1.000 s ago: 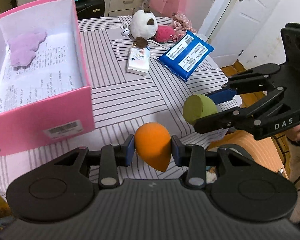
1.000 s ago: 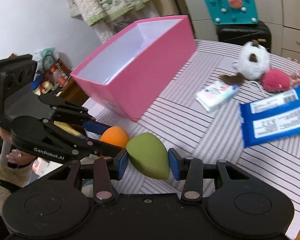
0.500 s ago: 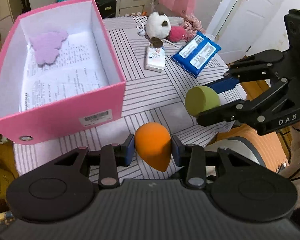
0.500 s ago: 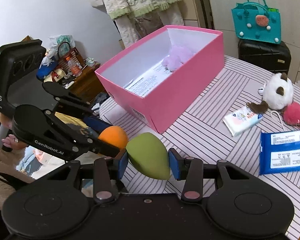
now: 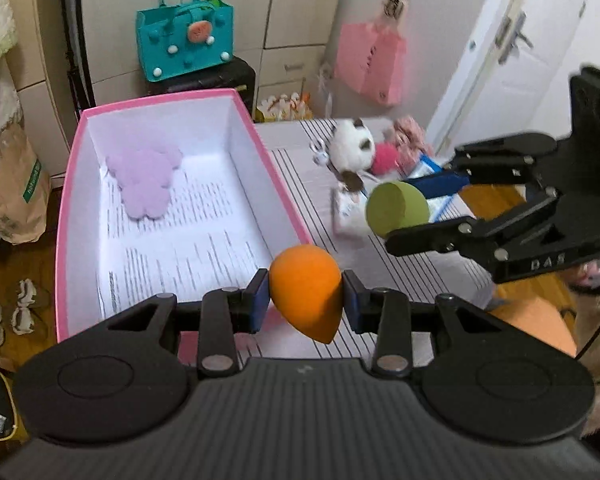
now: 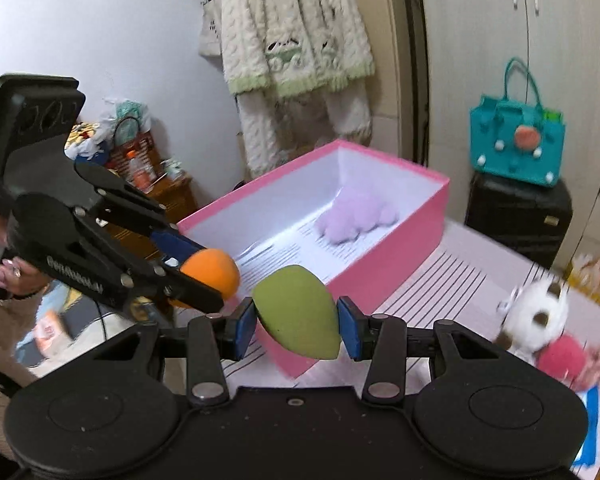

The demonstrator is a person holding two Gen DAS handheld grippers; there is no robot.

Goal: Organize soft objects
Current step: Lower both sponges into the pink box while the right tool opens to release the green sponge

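My left gripper (image 5: 305,299) is shut on an orange teardrop sponge (image 5: 306,295) and holds it in the air over the near right corner of the pink box (image 5: 66,216). My right gripper (image 6: 297,326) is shut on a green teardrop sponge (image 6: 296,318), held above the table beside the box's near corner; it also shows in the left wrist view (image 5: 396,209). A lilac fluffy pad (image 5: 144,180) lies at the far end inside the box, on printed white paper.
On the striped table (image 5: 412,276), right of the box, lie a white plush ball (image 5: 352,148), a pink pom-pom (image 5: 384,160), a white tissue pack (image 5: 346,216) and a blue wipes pack (image 5: 428,172). A teal bag (image 5: 184,36) stands on a black case behind.
Both grippers have risen and moved toward the pink box, still holding their sponges. The box's inside now shows fully.
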